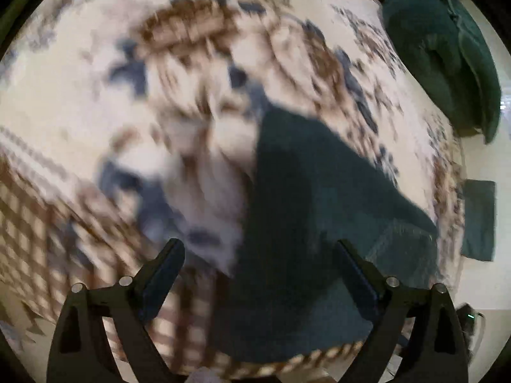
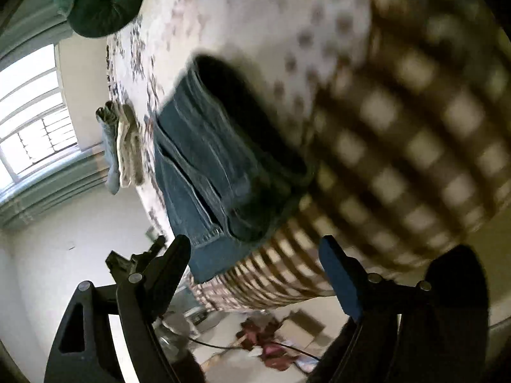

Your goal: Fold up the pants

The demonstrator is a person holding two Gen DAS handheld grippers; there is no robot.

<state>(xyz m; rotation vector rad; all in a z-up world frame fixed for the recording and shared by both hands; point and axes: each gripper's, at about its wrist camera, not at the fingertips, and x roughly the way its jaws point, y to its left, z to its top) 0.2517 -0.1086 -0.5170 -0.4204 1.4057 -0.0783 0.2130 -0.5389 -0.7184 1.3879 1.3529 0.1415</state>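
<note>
Currently logging, label by label:

Pants: folded dark blue denim jeans are lying on the bed, near its edge in the right wrist view.
Pants axis: in the right wrist view the long axis is running from the upper middle of the picture down toward the lower left; the bundle is ending just ahead of the right fingers.
Pants layers: several stacked layers are showing along the left side, with pale stitched seams and a hem edge at the near corner.
Pants, left view: the same denim is appearing as a dark, blurred wedge, widening toward the near edge of the bed.
Bedspread: cream patterned cloth with brown and blue-grey motifs is covering the bed; a brown-and-cream checked border is running along its edge. Both are motion-blurred.
Left gripper: the black two-finger tongs are standing wide apart, gripping nothing, hovering above the denim and the checked border.
Right gripper: the black two-finger tongs with blue pads are likewise spread wide and empty, with the denim corner lying between and beyond the tips.
Green bundle: rumpled dark green fabric is sitting at the far corner of the bed.
Stack: a small pile of folded pale cloths is resting on the bed edge beside the jeans, apart from them.
Window: a bright paned window is showing at left.
Floor: scattered reddish items and cardboard are lying below; details are too blurred to tell.
</note>
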